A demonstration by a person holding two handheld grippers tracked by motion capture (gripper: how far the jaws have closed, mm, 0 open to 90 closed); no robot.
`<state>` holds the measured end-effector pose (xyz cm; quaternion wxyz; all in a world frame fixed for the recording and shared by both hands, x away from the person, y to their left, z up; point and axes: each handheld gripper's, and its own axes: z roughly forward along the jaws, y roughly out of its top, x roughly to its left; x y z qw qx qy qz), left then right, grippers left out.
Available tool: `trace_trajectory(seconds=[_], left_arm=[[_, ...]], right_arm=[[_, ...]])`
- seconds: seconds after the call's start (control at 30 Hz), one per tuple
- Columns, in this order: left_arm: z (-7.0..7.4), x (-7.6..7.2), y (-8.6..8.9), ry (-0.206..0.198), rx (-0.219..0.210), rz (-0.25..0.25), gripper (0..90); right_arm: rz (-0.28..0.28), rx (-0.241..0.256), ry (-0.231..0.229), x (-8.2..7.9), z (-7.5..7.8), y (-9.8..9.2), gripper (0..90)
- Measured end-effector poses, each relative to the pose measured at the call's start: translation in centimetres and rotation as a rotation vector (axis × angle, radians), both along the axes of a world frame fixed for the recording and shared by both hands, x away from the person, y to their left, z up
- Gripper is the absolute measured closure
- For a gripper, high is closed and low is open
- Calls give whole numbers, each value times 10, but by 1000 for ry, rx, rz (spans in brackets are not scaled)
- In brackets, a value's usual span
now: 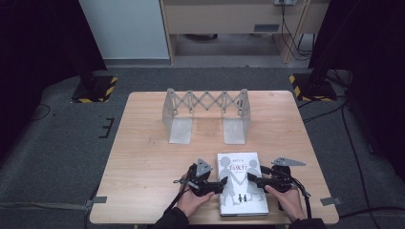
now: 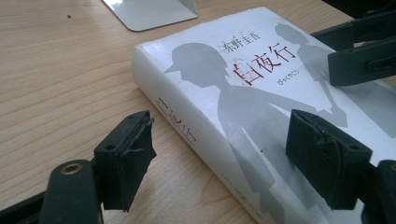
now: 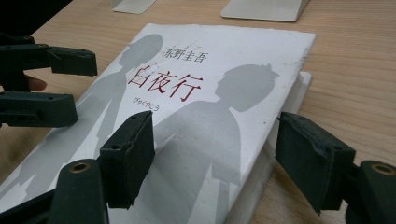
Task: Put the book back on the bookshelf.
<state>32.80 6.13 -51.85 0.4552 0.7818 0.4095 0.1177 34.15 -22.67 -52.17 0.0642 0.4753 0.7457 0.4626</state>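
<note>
Between both wide-open claws, left claw [image 1: 220, 184] and right claw [image 1: 251, 181], lies the book [image 1: 241, 191].

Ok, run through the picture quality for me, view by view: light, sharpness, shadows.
High view: even overhead light on the pale wooden table, dark room edges, the white paperback book small and its title soft. Left gripper view: book cover sharp, the left tool with near black pads slightly soft. Right gripper view: red title crisp, the folding metal book rack's feet blurred, a faint shadow beside the right tool.
</note>
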Motion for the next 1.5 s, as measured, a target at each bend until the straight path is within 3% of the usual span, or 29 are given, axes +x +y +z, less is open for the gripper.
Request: trace_trajectory(seconds=[0.33, 0.43, 0.6, 0.7, 1.1, 1.3, 1.33, 1.4, 1.43, 1.47, 1.5], left_arm=[[-1, 0, -2, 16, -25, -34, 271], [0, 0, -1, 10, -42, -35, 277], [0, -1, 0, 13, -52, -39, 291], [0, -1, 0, 18, -74, -49, 291], [0, 0, 1, 20, -75, -55, 275], [-2, 0, 3, 12, -43, -67, 241], [-3, -1, 3, 12, -41, -67, 239], [-5, -1, 3, 11, -59, -63, 238], [-6, -1, 4, 11, -59, -66, 237], [-6, -1, 4, 11, -59, -66, 235], [-5, -1, 4, 13, -56, -65, 231]], right_arm=[[14, 2, -4, 0, 2, 1, 293], [11, 44, -38, -1, 8, -1, 300], [12, 62, -59, -1, 12, -1, 302], [4, 98, -77, 1, 17, -1, 302], [-9, 107, -104, 7, 21, 2, 280], [-17, 111, -130, 4, 26, -3, 268], [-16, 110, -133, 3, 26, -4, 310], [8, 165, -105, 2, 27, -6, 327], [18, 168, -91, 2, 27, -5, 325], [18, 168, -91, 2, 27, -5, 325], [-4, 107, -109, 1, 27, -5, 303]])
